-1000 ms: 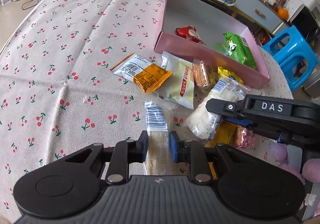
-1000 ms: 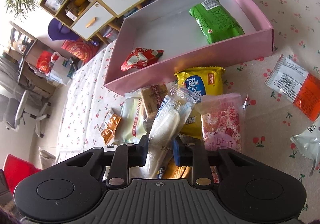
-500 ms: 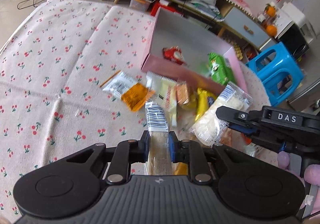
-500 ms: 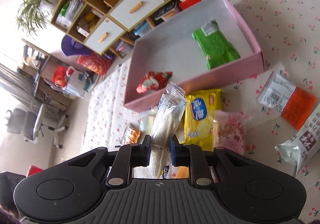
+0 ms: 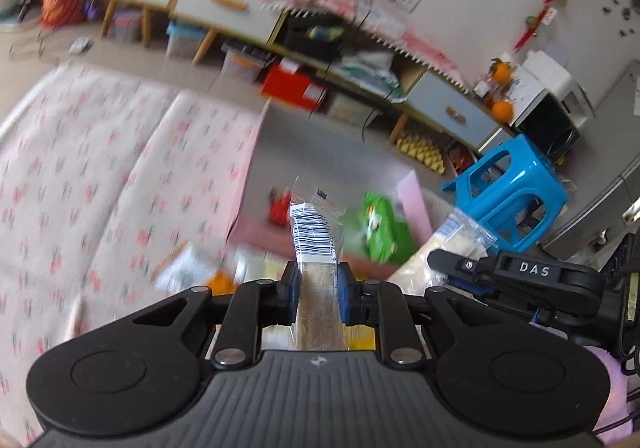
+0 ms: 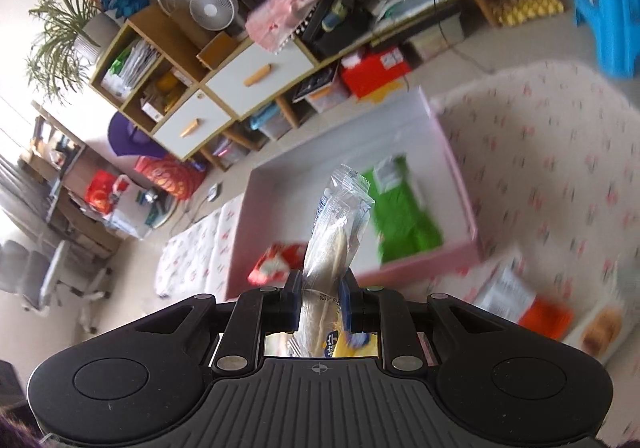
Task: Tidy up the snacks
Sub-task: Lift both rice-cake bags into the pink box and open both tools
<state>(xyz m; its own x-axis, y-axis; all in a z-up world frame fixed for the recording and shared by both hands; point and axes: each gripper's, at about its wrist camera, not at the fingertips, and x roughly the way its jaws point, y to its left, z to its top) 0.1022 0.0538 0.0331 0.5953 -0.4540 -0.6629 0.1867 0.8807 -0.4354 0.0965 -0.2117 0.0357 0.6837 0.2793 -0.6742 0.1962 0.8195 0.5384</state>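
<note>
My left gripper (image 5: pixel 318 294) is shut on a clear snack packet with a barcode end (image 5: pixel 316 244), held up in the air above the table. My right gripper (image 6: pixel 320 298) is shut on a clear packet of white crackers (image 6: pixel 336 236), also lifted; it also shows in the left wrist view (image 5: pixel 452 248) at the right. Ahead of both lies the pink box (image 6: pixel 464 183), which holds a green packet (image 6: pixel 404 224) and a red packet (image 6: pixel 274 262). The same box (image 5: pixel 256 232), green packet (image 5: pixel 384 228) and red packet (image 5: pixel 278 207) appear blurred in the left wrist view.
Loose snacks lie on the cherry-print tablecloth (image 5: pixel 80 183) in front of the box: an orange-and-white packet (image 6: pixel 524 300) and a packet with a round cake (image 6: pixel 600 332) at the right. A blue stool (image 5: pixel 508 191) stands beyond the table's right edge. Shelves and drawers line the far wall.
Both grippers have risen and tilted up with their packets, now well above the table. The box and the snacks look smaller and lower; the view is blurred by motion.
</note>
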